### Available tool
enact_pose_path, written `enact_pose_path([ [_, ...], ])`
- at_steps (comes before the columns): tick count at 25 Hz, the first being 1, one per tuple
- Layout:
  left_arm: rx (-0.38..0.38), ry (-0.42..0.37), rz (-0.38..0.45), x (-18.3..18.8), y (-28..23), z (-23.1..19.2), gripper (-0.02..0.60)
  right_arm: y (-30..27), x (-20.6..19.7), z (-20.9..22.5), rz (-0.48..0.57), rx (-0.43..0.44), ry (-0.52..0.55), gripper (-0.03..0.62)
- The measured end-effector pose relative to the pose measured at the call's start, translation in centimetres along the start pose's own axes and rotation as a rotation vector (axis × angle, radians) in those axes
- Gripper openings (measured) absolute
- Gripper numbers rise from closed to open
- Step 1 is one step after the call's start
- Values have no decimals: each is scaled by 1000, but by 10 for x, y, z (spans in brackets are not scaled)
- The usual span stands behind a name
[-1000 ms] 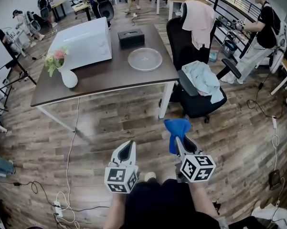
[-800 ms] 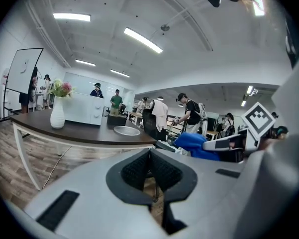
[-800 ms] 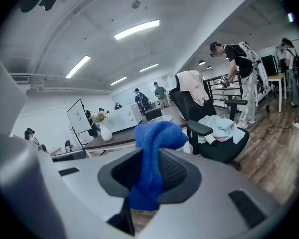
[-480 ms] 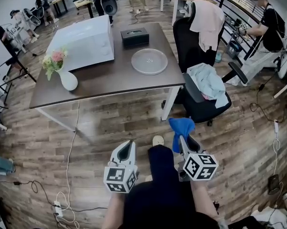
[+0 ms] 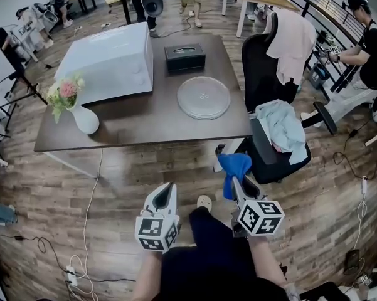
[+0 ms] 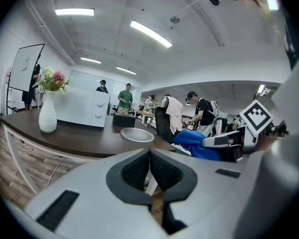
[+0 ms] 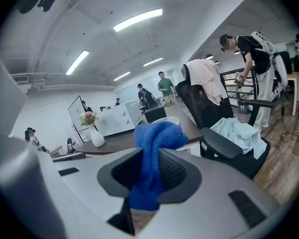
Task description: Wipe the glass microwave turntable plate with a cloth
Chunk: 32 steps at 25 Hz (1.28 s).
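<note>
The round clear glass turntable plate [image 5: 204,97] lies flat on the dark wooden table [image 5: 138,121], right of the white microwave [image 5: 106,61]; it also shows small in the left gripper view as a plate [image 6: 137,135]. My right gripper [image 5: 237,184] is shut on a blue cloth [image 5: 233,170], which bulges up between the jaws as a blue cloth [image 7: 151,156]. My left gripper [image 5: 169,190] is shut with nothing in it, its pads touching. Both grippers hover over the floor, short of the table's near edge.
A white vase with flowers [image 5: 75,108] stands at the table's near left, a black box [image 5: 184,58] behind the plate. A black office chair [image 5: 273,130] draped with pale cloths stands at the table's right end. Cables [image 5: 81,256] lie on the wooden floor. People work at the far desks.
The view has advanced toward the table, which now sits lower and larger in the head view. Both grippers keep the same pose, the cloth still held.
</note>
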<state>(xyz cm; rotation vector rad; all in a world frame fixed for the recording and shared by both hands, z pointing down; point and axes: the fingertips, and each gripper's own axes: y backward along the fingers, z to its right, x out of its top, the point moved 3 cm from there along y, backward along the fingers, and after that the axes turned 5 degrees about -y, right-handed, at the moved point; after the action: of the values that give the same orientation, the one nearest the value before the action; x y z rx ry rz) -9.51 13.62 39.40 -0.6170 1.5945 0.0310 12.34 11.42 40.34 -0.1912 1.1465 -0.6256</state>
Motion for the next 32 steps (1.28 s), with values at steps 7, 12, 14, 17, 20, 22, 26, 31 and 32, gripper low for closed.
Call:
enact_pose_path([
  [7, 22, 16, -1, 29, -80, -24, 5, -73, 48, 21, -31, 26, 25, 81],
  [12, 40, 17, -7, 39, -129, -37, 5, -120, 67, 37, -58, 50, 38, 81],
  [14, 51, 20, -8, 41, -144, -42, 5, -136, 72, 40, -67, 65, 47, 81],
  [17, 66, 19, -13, 43, -163, -48, 5, -156, 80, 44, -72, 89, 63, 81],
  [20, 76, 16, -32, 42, -179, -51, 5, -170, 85, 46, -81, 108, 82, 81],
  [22, 84, 27, -36, 45, -190, -55, 5, -176, 87, 46, -87, 116, 91, 81],
  [26, 93, 110, -18, 51, -215, -70, 6, -182, 87, 46, -92, 119, 91, 81],
  [31, 127, 222, -33, 49, -252, -97, 6, -192, 90, 53, -104, 102, 85, 81],
  [32, 133, 228, -42, 48, -259, -103, 6, -194, 90, 54, -107, 96, 84, 81],
])
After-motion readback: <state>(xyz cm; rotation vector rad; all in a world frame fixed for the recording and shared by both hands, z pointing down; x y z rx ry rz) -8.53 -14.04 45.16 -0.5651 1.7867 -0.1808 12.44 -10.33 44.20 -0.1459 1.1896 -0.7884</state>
